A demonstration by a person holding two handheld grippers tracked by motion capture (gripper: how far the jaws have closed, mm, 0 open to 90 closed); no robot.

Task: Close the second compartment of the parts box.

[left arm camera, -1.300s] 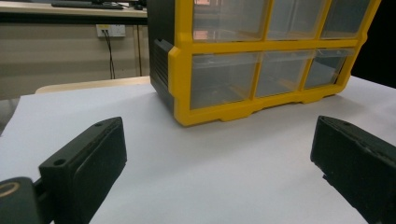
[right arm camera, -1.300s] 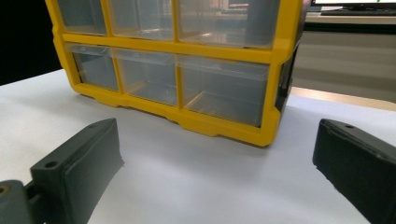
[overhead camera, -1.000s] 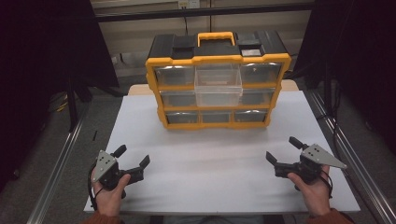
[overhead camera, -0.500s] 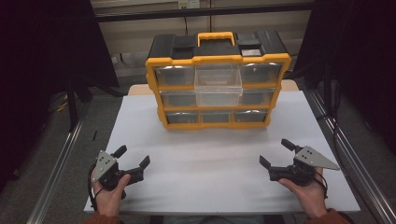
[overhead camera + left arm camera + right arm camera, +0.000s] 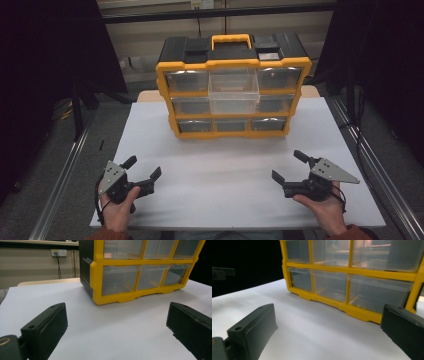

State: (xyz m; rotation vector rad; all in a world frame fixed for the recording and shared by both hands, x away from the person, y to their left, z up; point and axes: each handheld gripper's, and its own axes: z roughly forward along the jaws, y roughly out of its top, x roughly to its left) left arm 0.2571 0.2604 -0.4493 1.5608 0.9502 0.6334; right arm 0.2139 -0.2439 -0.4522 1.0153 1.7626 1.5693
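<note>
Both grippers sit low at the near edge of the white table [image 5: 235, 165], one at each side, and neither has anything in it. The left gripper [image 5: 142, 169] is at the near left, held in a hand, its two black jaws spread wide apart with bare white surface between them; in the left gripper view, the left gripper [image 5: 117, 322] looks past those parted jaws straight at the yellow drawer cabinet [image 5: 140, 270]. Over at the near right, the right gripper [image 5: 289, 166] is in the same shape, jaws well apart and gripping nothing, with the grey three-cornered plate riding on top. The right gripper [image 5: 329, 325] in its own view also faces the yellow drawer cabinet [image 5: 352, 272], with the bottom row of clear drawers sitting between its jaws farther off. From the high view, the yellow drawer cabinet [image 5: 233, 85] stands upright at the far middle of the table, well apart from both grippers, black top and yellow handle up. One clear drawer [image 5: 233, 91], the middle one of the top row, juts out toward the near side, while the others sit flush in the frame.
</note>
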